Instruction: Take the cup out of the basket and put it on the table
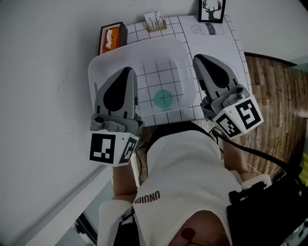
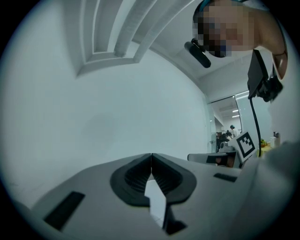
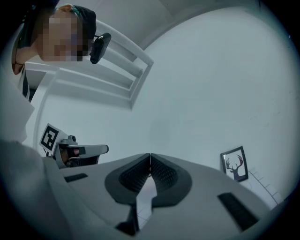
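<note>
A teal cup (image 1: 163,99) stands inside a translucent white basket (image 1: 98,65) on the grid-patterned table (image 1: 211,45), seen from above in the head view. My left gripper (image 1: 129,70) hovers over the basket's left side, left of the cup, jaws shut with nothing between them. My right gripper (image 1: 196,57) hangs by the basket's right edge, also shut and empty. In the left gripper view the left gripper (image 2: 151,156) has its pads meeting against a bare wall. The right gripper (image 3: 150,156) shows the same in the right gripper view.
An orange tissue box (image 1: 111,38) sits at the table's back left, a small card stand (image 1: 155,21) behind the basket. A framed deer picture (image 1: 212,10) (image 3: 234,165) leans at the back right. A white wall runs along the left; wooden floor (image 1: 274,96) lies to the right.
</note>
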{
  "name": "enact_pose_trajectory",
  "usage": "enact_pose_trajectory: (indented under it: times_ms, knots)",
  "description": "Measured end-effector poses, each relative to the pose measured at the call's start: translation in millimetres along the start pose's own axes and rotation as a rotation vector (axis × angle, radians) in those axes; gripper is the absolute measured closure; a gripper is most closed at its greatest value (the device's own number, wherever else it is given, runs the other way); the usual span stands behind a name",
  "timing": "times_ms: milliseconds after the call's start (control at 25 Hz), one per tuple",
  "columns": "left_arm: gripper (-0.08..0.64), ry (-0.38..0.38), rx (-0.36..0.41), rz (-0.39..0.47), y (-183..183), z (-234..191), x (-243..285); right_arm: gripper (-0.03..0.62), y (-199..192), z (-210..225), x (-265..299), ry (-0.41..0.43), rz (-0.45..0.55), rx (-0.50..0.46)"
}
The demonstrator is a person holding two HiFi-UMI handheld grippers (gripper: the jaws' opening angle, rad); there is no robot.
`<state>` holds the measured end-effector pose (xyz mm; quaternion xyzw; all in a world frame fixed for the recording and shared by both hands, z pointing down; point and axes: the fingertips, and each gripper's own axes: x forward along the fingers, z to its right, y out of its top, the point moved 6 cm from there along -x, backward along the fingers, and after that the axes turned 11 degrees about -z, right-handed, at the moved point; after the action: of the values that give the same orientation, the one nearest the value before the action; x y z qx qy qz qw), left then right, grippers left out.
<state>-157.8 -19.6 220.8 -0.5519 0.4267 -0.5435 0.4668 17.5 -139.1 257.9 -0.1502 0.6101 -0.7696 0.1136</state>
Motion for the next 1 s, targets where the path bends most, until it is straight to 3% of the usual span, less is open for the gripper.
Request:
enact_pose_trajectory:
  times_ms: [280, 440, 680, 840, 1000]
  knots:
    - [0.546, -0.181, 0.002, -0.036, -10.7, -17.2, 35.6, 0.572, 1.9, -0.7, 4.0, -0.066, 0.009, 0.011]
    - [0.546, -0.293, 0.048, -0.083, -21.8, -20.4, 55.4, 0.572, 3.3, 0.6, 4.7, -0.111, 0.004, 0.017]
    - [0.545, -0.409, 0.076, -0.23, -49.9, -20.6, 78.9, 0.572, 3.3, 0.2, 0.7, -0.164, 0.006, 0.025]
    - [0.482, -0.515, 0.103, -0.346, -71.2, -16.1, 92.6, 0.572, 2.9, 0.8, -2.5, -0.196, 0.0, 0.027]
    - [0.478, -0.592, 0.103, -0.426, -90.3, -11.5, 101.5, 0.572, 3.0, 1.4, -6.6, -0.22, -0.003, 0.03]
